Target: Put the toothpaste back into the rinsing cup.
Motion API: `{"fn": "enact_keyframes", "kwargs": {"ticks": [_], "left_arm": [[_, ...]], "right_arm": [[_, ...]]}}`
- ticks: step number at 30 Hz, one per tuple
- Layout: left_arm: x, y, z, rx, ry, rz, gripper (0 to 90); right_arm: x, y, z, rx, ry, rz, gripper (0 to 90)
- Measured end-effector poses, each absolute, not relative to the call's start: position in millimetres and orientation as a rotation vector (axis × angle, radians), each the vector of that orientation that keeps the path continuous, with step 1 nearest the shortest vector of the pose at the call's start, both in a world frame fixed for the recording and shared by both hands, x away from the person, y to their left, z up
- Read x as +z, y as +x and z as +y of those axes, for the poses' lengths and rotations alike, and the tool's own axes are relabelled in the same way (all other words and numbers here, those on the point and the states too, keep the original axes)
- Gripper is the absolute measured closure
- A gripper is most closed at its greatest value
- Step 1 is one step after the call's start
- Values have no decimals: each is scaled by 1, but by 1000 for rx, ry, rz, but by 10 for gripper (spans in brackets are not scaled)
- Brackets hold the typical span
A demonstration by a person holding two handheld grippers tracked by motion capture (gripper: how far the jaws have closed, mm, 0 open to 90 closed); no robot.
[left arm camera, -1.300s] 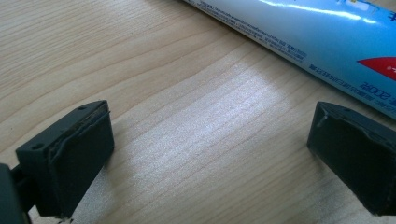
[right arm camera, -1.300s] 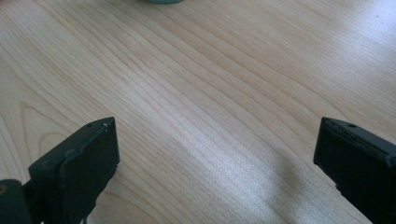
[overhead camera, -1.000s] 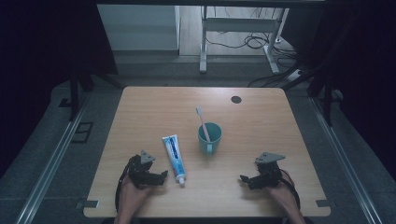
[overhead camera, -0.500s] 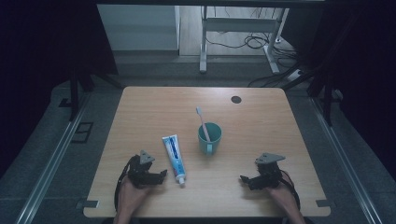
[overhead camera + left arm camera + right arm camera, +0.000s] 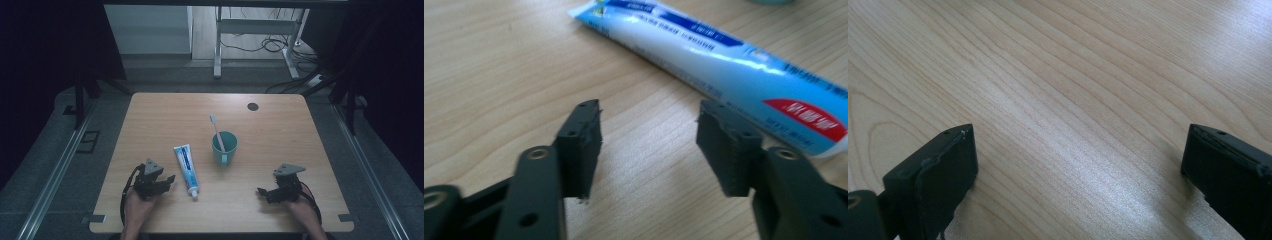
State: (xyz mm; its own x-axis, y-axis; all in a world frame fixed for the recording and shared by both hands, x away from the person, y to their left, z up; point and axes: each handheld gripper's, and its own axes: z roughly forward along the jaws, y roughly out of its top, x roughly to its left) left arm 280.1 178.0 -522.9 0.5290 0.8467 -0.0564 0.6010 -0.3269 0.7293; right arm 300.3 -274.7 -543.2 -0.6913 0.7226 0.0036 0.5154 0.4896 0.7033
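Tabletop (image 5: 280, 130): pale wood grain, rounded corners, a small dark round cap (image 5: 253, 106) near its far edge. Floor (image 5: 60, 165): grey, with metal rails (image 5: 50, 185) beside both side edges. Beyond the far edge: a white cabinet (image 5: 150, 30), a grey desk frame (image 5: 260, 35), black cables (image 5: 265, 45). Dark curtains (image 5: 45, 45) flank both sides; light dim.

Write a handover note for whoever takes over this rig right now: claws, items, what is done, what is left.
Left claw: open, jaws just been closing, nothing between them, low over the table beside the toothpaste tube.
Right claw: open wide, empty, over bare wood.
Toothpaste tube lies flat, untouched. Toothbrush stands in the teal cup mid-table.
Done: nothing gripped yet.
Left: probably grasp the tube, which lies nearest the left claw.
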Motion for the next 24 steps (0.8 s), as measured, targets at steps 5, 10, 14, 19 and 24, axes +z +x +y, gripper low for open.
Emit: {"fn": "enact_keyframes", "kwargs": {"ticks": [5,10,14,19,24], "left_arm": [[-518,280,177,425,2058,1130,606],[-514,282,174,371,2055,1114,753],[-511,284,168,374,2077,1124,826],[-507,284,161,353,2075,1111,894],[-503,286,154,337,2079,1088,896]], "right_arm": [[-543,300,-275,1008,1051,2441,19],[-543,300,-275,1008,1054,2440,19],[-543,300,-275,1008,1054,2438,22],[-543,300,-275,1008,1055,2437,23],[-543,300,-275,1008,1056,2437,26]]}}
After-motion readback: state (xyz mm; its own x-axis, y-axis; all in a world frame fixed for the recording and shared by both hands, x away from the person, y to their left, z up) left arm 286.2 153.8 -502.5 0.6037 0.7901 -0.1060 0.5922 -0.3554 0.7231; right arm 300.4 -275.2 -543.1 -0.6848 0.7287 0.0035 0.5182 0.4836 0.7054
